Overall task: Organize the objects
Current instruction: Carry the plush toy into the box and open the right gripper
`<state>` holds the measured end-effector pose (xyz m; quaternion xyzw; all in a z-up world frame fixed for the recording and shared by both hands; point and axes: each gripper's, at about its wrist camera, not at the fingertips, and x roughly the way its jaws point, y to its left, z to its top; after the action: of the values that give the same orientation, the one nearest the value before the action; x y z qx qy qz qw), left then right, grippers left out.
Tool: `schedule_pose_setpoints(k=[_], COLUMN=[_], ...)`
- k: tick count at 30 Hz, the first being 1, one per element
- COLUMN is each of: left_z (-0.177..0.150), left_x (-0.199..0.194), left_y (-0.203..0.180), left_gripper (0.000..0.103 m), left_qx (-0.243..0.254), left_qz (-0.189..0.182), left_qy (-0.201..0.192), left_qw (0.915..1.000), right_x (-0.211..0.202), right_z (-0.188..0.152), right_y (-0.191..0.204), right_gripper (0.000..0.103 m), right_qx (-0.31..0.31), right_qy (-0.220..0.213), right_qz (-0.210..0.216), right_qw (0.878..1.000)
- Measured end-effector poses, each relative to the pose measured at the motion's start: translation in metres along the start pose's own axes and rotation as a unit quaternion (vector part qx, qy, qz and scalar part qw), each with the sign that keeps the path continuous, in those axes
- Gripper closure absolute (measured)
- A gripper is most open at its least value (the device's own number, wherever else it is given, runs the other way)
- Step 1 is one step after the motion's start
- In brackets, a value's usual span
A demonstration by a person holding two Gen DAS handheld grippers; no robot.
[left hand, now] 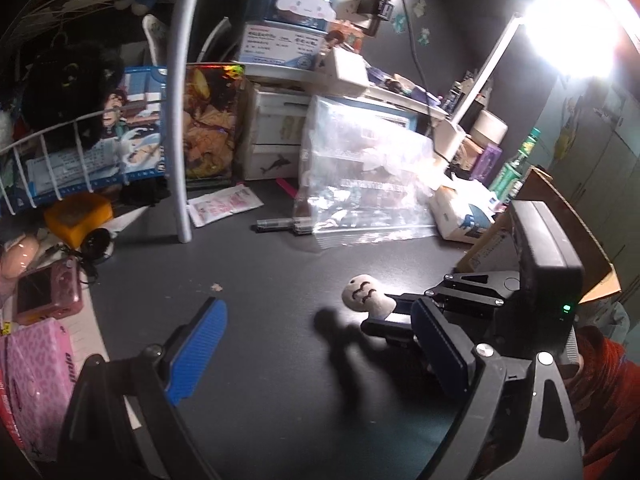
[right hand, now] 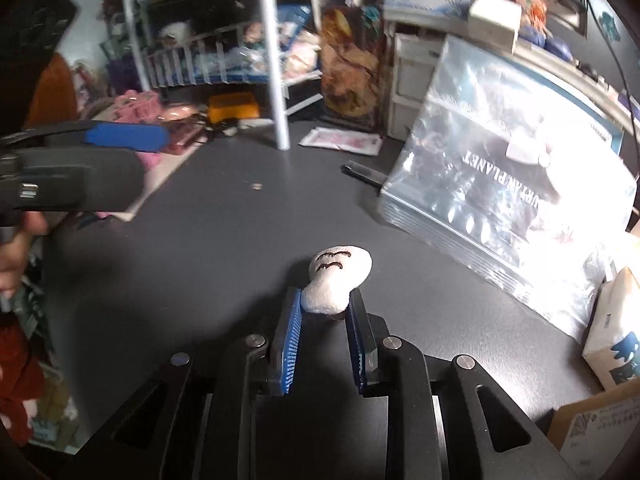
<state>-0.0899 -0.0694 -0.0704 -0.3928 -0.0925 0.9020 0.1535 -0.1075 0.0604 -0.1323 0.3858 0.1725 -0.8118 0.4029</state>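
Note:
A small white plush doll (right hand: 336, 276) with a drawn face is clamped by its lower end between the blue pads of my right gripper (right hand: 325, 304), just above the dark desk (right hand: 224, 232). In the left wrist view the same doll (left hand: 365, 295) sticks out of the right gripper (left hand: 390, 312) at the right. My left gripper (left hand: 320, 344) is open and empty over the desk, its blue left finger (left hand: 198, 350) wide apart from the right one. It also shows in the right wrist view (right hand: 128, 136) at the far left.
A stack of clear zip bags (left hand: 360, 184) leans at the back. A pen (left hand: 282, 225) and a pink sachet (left hand: 224, 208) lie in front. A white wire rack (left hand: 80, 152) with its post (left hand: 178, 120), a pink camera (left hand: 48, 292), a tissue pack (left hand: 464, 216) and a cardboard box (left hand: 560, 236) ring the desk.

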Motion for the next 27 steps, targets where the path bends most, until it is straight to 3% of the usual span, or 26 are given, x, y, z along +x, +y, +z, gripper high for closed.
schedule_pose_setpoints(k=[5, 9, 15, 17, 27], left_z=[0.001, 0.005, 0.016, 0.021, 0.066], left_x=[0.001, -0.004, -0.017, -0.022, -0.030], left_y=[-0.023, -0.045, -0.080, -0.092, -0.169], left_gripper=[0.014, 0.028, 0.057, 0.061, 0.063], left_qx=[0.018, 0.024, 0.039, 0.048, 0.111], left_qz=[-0.047, -0.099, -0.140, -0.150, -0.172], left_qy=[0.013, 0.015, 0.005, 0.001, -0.015], left_qw=[0.9987, 0.9946, 0.9894, 0.9875, 0.9787], right_x=[-0.041, -0.078, -0.121, -0.133, -0.204], right_z=[-0.004, -0.006, -0.008, -0.009, -0.012], right_y=[0.015, 0.026, 0.029, 0.025, -0.016], right_gripper=[0.086, 0.086, 0.086, 0.086, 0.086], right_qx=[-0.010, -0.022, -0.029, -0.024, 0.006], right_qy=[-0.034, -0.066, -0.104, -0.115, -0.157], right_qz=[0.031, 0.041, 0.033, 0.029, -0.017], right_qw=[0.999, 0.997, 0.994, 0.993, 0.987])
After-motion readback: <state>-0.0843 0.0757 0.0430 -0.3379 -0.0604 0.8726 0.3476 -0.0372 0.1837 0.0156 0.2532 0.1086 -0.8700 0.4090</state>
